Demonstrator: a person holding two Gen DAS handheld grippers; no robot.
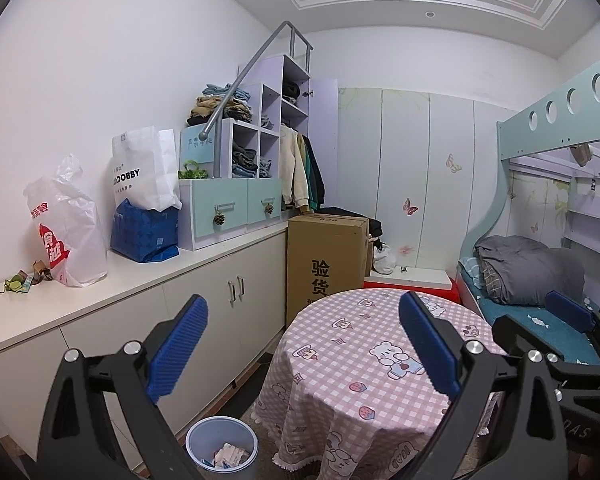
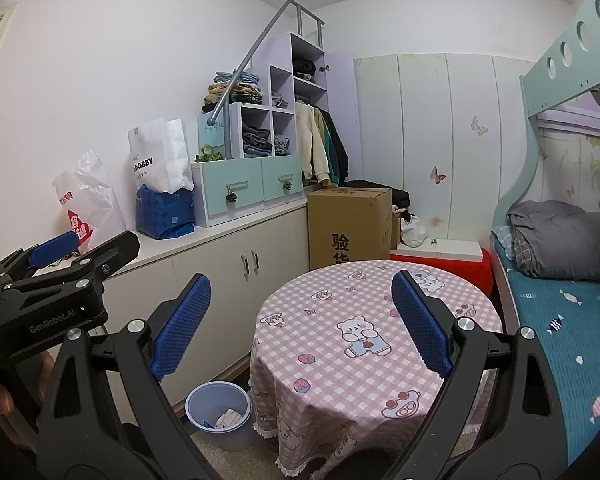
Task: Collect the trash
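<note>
Even, soft indoor light from a recessed ceiling lamp [image 1: 430,13], shadows faint, no glare; focus sharp throughout; strong fisheye bending with black vignette at corners.

white paper bag [image 1: 142,172]: "DOBBY" | left gripper [image 2: 56,254]: "GenRobot.AI" | cardboard box [image 1: 326,264]: "验货"

Bin [image 1: 221,449] on floor btwn cabinet [image 1: 140,320] (left) & round table [image 1: 364,364] (right); bed [image 1: 540,320] right of table.

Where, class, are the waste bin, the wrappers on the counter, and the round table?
waste bin [image 1: 204,436]: left wrist view, on its pale blue wall.
wrappers [image 1: 20,280]: left wrist view, on the small green and brown heap.
round table [image 2: 340,296]: right wrist view, on bare checked cloth on top.
</note>
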